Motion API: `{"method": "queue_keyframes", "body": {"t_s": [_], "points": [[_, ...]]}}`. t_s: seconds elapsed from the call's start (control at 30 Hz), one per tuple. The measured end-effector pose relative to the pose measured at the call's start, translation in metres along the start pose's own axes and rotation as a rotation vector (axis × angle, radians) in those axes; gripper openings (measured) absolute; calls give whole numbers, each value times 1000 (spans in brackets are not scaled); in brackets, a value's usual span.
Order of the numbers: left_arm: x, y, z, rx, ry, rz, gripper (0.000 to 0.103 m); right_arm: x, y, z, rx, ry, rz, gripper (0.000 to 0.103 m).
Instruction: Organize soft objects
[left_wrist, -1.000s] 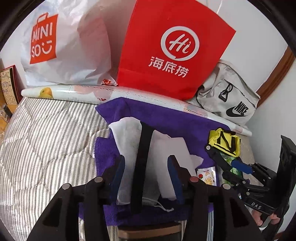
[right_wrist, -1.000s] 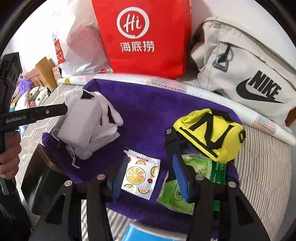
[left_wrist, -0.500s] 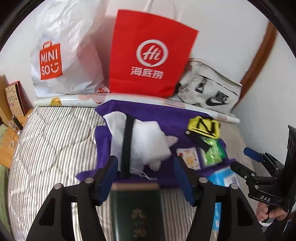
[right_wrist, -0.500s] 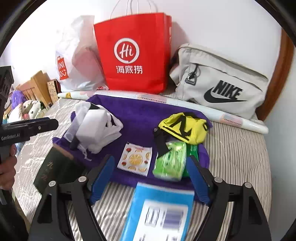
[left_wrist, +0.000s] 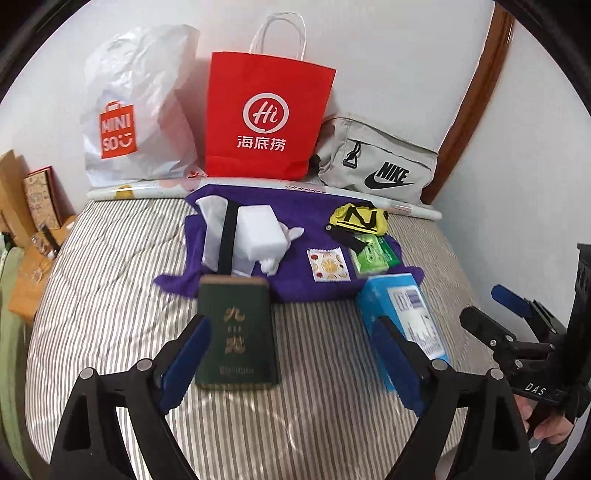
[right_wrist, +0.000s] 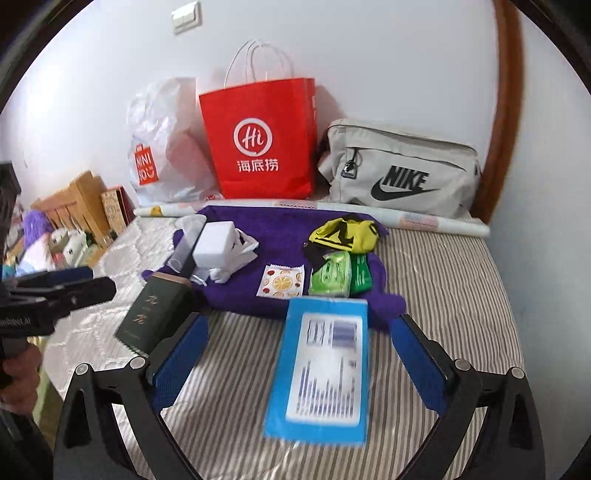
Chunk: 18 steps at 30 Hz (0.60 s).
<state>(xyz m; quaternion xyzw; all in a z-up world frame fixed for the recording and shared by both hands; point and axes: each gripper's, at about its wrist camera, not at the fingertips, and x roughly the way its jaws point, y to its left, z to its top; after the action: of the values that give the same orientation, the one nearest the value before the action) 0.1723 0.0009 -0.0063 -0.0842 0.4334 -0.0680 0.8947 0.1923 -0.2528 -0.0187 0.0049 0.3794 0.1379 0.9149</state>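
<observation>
A purple towel (left_wrist: 303, 214) (right_wrist: 280, 225) lies on the striped bed. On it sit a white pouch with a black strap (left_wrist: 243, 232) (right_wrist: 218, 247), a fruit-print sachet (left_wrist: 328, 264) (right_wrist: 281, 281), green tissue packs (left_wrist: 373, 254) (right_wrist: 332, 275) and a yellow and black pouch (left_wrist: 360, 218) (right_wrist: 345, 230). A dark green box (left_wrist: 236, 332) (right_wrist: 153, 317) and a blue packet (left_wrist: 410, 317) (right_wrist: 325, 369) lie in front of the towel. My left gripper (left_wrist: 291, 362) is open and empty, above the green box. My right gripper (right_wrist: 299, 358) is open and empty, above the blue packet.
A red paper bag (left_wrist: 266, 118) (right_wrist: 262, 144), a white Miniso bag (left_wrist: 136, 110) (right_wrist: 162, 147) and a grey Nike bag (left_wrist: 376, 162) (right_wrist: 399, 170) stand at the wall behind a rolled sheet (left_wrist: 147, 190). Cartons (left_wrist: 26, 206) (right_wrist: 81, 203) stand at the left.
Both grippers have pulled back and up from the towel and opened wider. The green box and blue packet have come into view in front of them.
</observation>
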Motion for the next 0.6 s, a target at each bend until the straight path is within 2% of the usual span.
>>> {"method": "queue_keyframes", "body": {"t_s": [0.33, 0.6], "points": [[-49, -18, -52, 16, -56, 73, 90, -65, 0, -45, 28, -21, -82, 99], [-63, -34, -79, 43, -64, 92, 90, -93, -1, -73, 58, -28, -68, 99]]}}
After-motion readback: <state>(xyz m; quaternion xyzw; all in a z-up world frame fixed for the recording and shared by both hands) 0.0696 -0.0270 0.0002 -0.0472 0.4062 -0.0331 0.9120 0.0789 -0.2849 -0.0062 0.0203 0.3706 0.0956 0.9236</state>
